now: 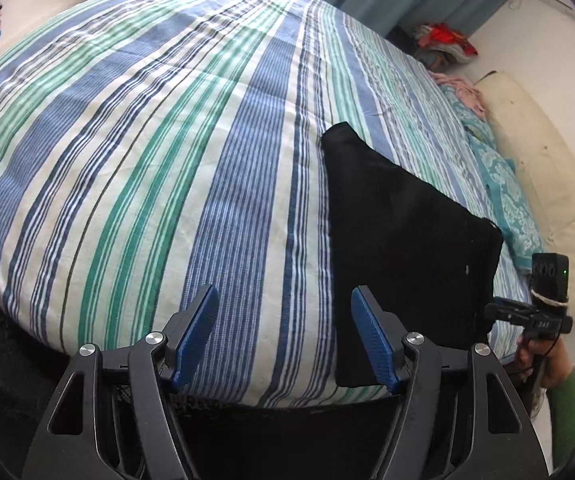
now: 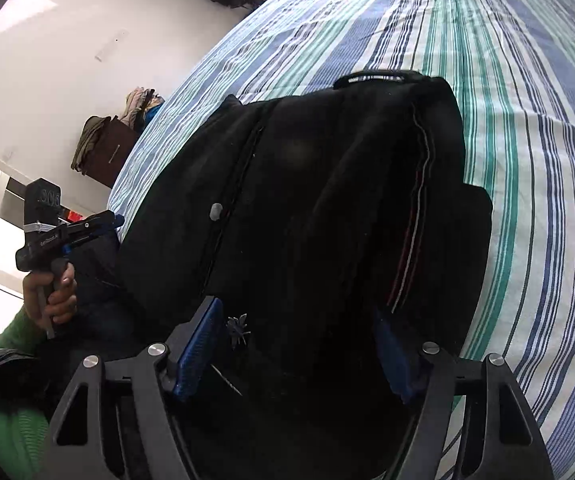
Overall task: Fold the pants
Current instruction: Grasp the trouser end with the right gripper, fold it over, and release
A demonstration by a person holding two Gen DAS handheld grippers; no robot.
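Observation:
Black pants (image 1: pixel 399 232) lie folded into a compact stack on the striped bedspread (image 1: pixel 147 140), near the bed's front right edge. My left gripper (image 1: pixel 285 300) is open and empty, just left of the pants, above the bed edge. In the right wrist view the pants (image 2: pixel 307 200) fill the middle, with a red and white side stripe and the waistband at the far end. My right gripper (image 2: pixel 297 312) is open, with its fingers apart directly over the near end of the pants. The right gripper also shows in the left wrist view (image 1: pixel 527 316), held by a green-sleeved hand.
The striped bedspread (image 2: pixel 527 140) stretches far to the right. A cream pillow (image 1: pixel 535 184) and teal patterned cloth (image 1: pixel 499 188) lie along the bed's right side. A clothes pile (image 1: pixel 443 46) sits by the curtain. A brown cabinet (image 2: pixel 103 148) stands beside the bed.

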